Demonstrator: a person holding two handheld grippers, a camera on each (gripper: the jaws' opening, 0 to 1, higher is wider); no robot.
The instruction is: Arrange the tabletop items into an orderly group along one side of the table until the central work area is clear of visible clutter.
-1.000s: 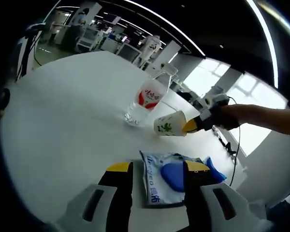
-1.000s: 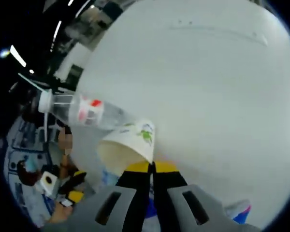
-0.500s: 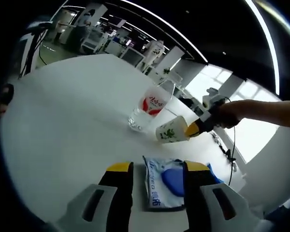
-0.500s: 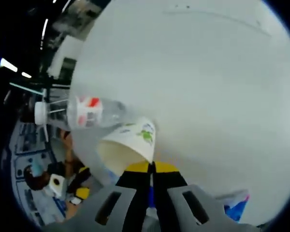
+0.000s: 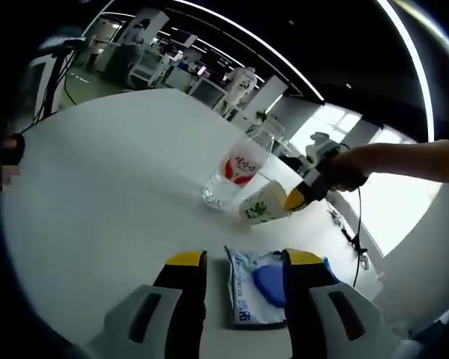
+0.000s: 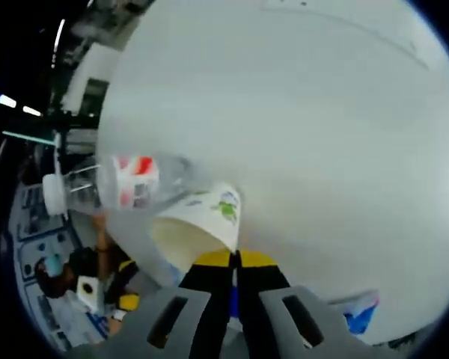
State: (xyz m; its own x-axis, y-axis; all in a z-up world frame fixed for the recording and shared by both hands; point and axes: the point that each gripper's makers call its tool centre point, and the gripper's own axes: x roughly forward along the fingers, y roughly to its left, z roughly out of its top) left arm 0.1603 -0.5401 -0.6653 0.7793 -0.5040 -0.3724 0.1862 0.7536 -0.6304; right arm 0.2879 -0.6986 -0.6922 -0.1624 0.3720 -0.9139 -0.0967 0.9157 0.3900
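Observation:
A white paper cup [image 6: 198, 223] with a green print lies on its side in my right gripper [image 6: 236, 258], whose jaws are shut on its rim. In the left gripper view the same cup [image 5: 263, 207] hangs just beside the foot of a clear water bottle [image 5: 236, 169] with a red label, and the right gripper [image 5: 298, 197] comes in from the right. The bottle [image 6: 120, 183] runs across the right gripper view just behind the cup. My left gripper [image 5: 236, 259] stands open over a white and blue packet [image 5: 257, 286] lying flat on the table.
The white table [image 5: 112, 179] stretches away to the left and far side. A person's arm [image 5: 404, 161] reaches in from the right. A cable [image 5: 357, 228] hangs off the table's right edge. Office desks and people stand in the background.
The right gripper has carried the cup closer to the bottle's base. The left gripper view has shifted a little; the packet lies where it was.

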